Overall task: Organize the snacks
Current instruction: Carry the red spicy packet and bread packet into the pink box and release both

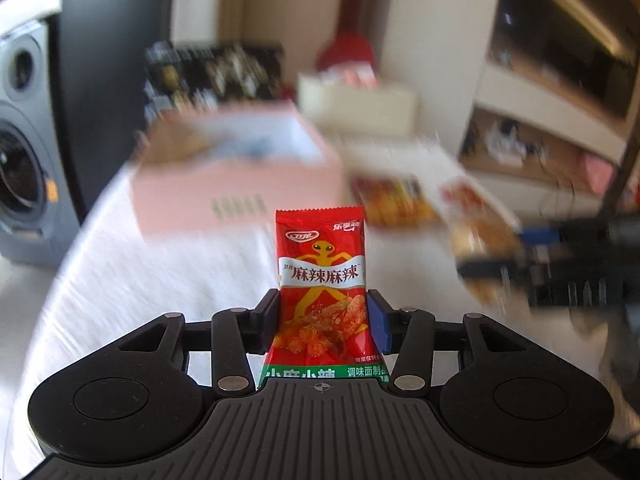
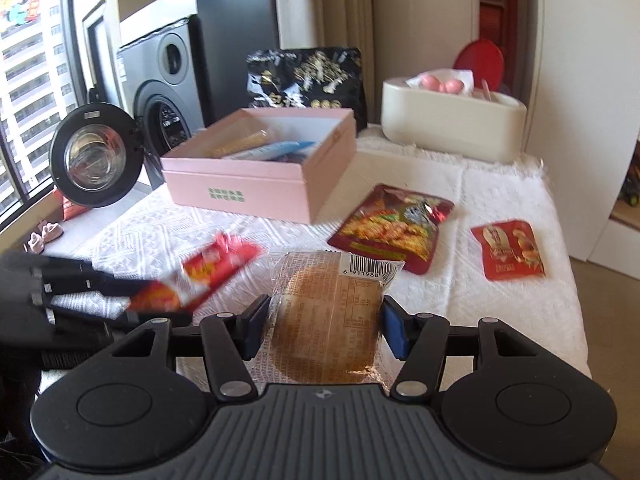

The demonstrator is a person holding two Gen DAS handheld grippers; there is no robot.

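A white textured tablecloth [image 2: 500, 184] covers the table, and on it, toward the far side, sits the open pink box [image 2: 260, 176] with a few snacks already lying inside — the place the rest seem meant for. Behind it stand a black printed bag [image 2: 308, 76] and a cream container [image 2: 452, 120]. Still loose on the cloth to the right of the box are a large dark-red snack pouch [image 2: 388, 228] and, farther right, a small red packet [image 2: 510, 250].

The step in hand looks like a double carry: each tong has a snack and both are clear of the cloth or nearly so. The right gripper [image 2: 324, 320] is clamped on a clear-wrapped round cake [image 2: 324, 320], pads pressing the wrapper at either side. The left gripper [image 1: 322, 320] is closed on a red spicy-strip packet [image 1: 320, 280], held upright by its lower half, with the box ahead and slightly left in its view.

Next, I judge, each snack has to travel over the near wall of the box and be let go inside — one hand at a time, since the opening is partly filled and the two tongs would crowd each other.
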